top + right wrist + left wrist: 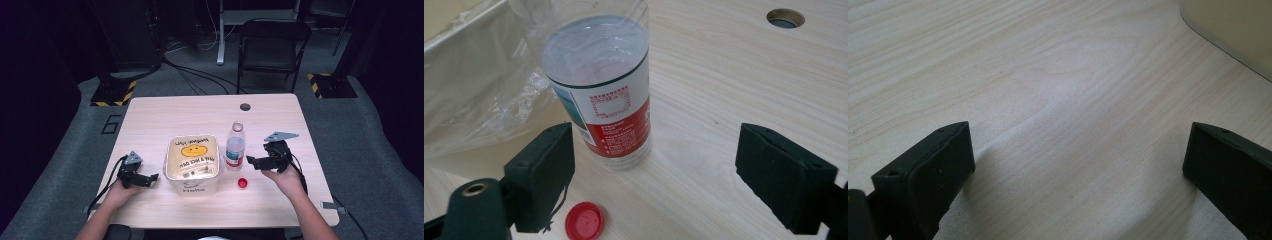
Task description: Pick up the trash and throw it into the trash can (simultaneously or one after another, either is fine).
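We see the bottle (235, 145) standing upright near the middle of the table (150, 120), uncapped, with the right gripper (251, 162) just beside it on its right, not touching. In the right gripper view the bottle (609, 100) stands a little ahead of the two jaws, which are spread wide with nothing between them but bare wood. The red cap (242, 183) lies flat on the table in front of the bottle, nearer the person; in the right gripper view the cap (584, 221) sits just beside the left-hand jaw.

To the bottle's left, just beside it, stands the bin (193, 162), lined with a clear plastic bag (484, 100); it blocks the way on that side. To the right and beyond the bottle the table is bare up to a round hole (245, 106) near the far edge.

Our left gripper (150, 179) rests low on the other side of the bin, jaws wide apart over bare wood, holding nothing.
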`<state>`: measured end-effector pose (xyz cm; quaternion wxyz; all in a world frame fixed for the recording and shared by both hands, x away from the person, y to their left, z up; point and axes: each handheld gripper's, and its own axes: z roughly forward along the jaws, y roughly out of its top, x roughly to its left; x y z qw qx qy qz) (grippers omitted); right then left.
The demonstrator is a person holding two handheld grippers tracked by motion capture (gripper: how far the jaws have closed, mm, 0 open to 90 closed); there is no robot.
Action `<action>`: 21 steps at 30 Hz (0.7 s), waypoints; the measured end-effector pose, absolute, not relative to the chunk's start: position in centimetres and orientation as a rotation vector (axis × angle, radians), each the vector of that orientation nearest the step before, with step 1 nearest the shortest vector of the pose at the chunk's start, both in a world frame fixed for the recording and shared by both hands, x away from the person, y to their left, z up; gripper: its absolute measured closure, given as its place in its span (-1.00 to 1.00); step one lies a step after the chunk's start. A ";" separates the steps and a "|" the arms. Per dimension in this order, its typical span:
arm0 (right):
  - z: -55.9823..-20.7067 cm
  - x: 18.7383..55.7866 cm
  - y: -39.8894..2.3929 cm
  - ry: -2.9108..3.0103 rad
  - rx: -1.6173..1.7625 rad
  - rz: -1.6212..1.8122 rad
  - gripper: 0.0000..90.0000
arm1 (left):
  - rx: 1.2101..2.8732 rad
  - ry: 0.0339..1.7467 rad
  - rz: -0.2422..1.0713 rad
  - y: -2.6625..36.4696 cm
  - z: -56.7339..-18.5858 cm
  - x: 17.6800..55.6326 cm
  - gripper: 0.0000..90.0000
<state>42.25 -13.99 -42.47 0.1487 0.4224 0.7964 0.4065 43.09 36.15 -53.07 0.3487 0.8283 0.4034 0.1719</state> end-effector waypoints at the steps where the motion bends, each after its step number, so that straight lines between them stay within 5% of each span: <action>1: -42.4 42.3 -14.0 2.288 1.204 1.168 -0.67 | 2.147 1.046 0.446 36.2 -53.1 43.1 -1.00; 21: -40.0 42.8 -12.3 2.309 1.127 1.198 -0.69 | 2.145 1.048 0.445 36.1 -53.1 43.1 -1.00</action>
